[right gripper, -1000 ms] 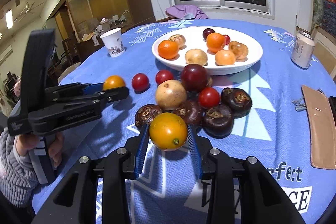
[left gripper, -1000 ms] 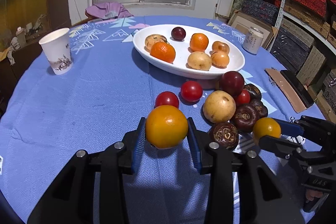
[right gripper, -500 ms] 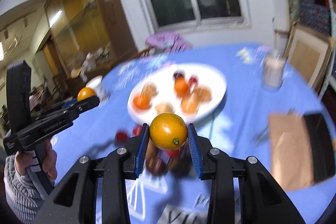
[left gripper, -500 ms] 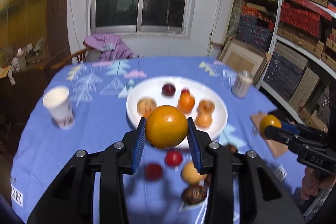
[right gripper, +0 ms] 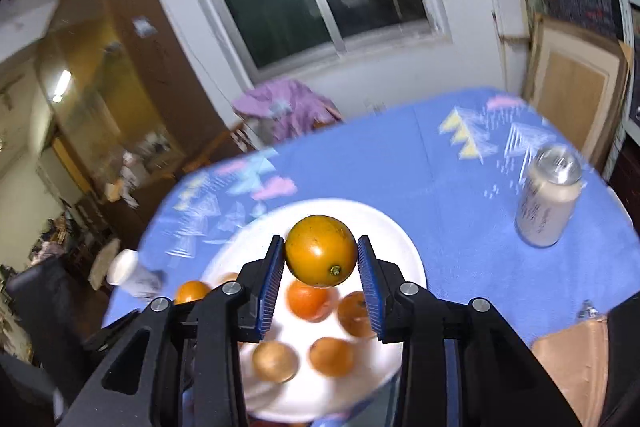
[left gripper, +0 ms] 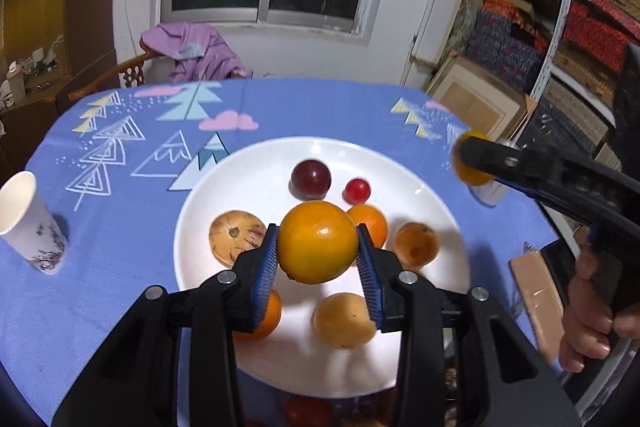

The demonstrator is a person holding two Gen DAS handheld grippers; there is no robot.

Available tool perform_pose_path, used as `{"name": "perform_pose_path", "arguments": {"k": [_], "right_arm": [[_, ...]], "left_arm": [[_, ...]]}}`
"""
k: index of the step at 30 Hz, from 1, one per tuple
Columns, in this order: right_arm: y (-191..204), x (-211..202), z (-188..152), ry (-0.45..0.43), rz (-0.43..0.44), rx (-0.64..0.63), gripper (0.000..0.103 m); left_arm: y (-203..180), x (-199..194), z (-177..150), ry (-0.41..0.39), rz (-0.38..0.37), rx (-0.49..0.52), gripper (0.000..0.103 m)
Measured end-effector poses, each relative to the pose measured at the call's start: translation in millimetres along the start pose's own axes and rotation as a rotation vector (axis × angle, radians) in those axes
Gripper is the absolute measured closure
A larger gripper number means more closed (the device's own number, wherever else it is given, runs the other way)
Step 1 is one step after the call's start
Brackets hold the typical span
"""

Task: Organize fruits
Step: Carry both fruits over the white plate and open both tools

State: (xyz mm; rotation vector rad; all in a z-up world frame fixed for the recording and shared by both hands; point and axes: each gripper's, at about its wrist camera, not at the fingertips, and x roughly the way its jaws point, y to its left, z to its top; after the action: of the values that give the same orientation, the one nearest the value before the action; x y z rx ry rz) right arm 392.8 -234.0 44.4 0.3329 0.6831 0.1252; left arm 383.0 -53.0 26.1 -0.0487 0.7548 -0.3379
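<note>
Tools first: the left tool (left gripper: 318, 253) is clamped on an orange fruit (left gripper: 318, 242) at its widest girth, blue ribbed pads on either side, and the right tool (right gripper: 321, 265) grips a second orange fruit (right gripper: 321, 250) the same way. Both hang at mid-frame over the white plate (left gripper: 256, 163) on the blue-clothed worktop (left gripper: 120, 211). The fruits look light, firm-skinned and smooth — likely to slip or roll if pinched off-centre, and to bruise under a hard squeeze, so the across-the-middle hold suits them. Being near-round, they have no real long axis; the right one's stem scar points to the lower right of the frame. On the plate below lie more oranges, a dark plum (left gripper: 311, 179) and a small red fruit (left gripper: 356, 190) — room remains at the upper part.
</note>
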Motion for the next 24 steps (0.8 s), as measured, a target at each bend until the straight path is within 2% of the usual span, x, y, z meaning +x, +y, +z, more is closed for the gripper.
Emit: {"name": "perform_pose_path", "arguments": {"k": [4,8,17,24], "right_arm": [[-9.0,34.9,-8.2,0.056,-0.024,0.005,0.065],[-18.1,49.1,-14.2,0.081,-0.025,0.027,0.065],[-26.8,71.9,-18.8,0.132,-0.032,0.047,0.065],[-25.5,66.9,-17.2,0.117,-0.027,0.046,0.064]], "left_arm": [[4.7,23.2,-6.4,0.052,-0.014,-0.003,0.066],[5.3,36.5,-10.6,0.083,-0.018,0.012,0.066],[0.4,41.5,-13.3,0.083,0.000,0.049,0.065],[-2.6,34.4,-13.6,0.056,-0.004,0.056,0.045]]}}
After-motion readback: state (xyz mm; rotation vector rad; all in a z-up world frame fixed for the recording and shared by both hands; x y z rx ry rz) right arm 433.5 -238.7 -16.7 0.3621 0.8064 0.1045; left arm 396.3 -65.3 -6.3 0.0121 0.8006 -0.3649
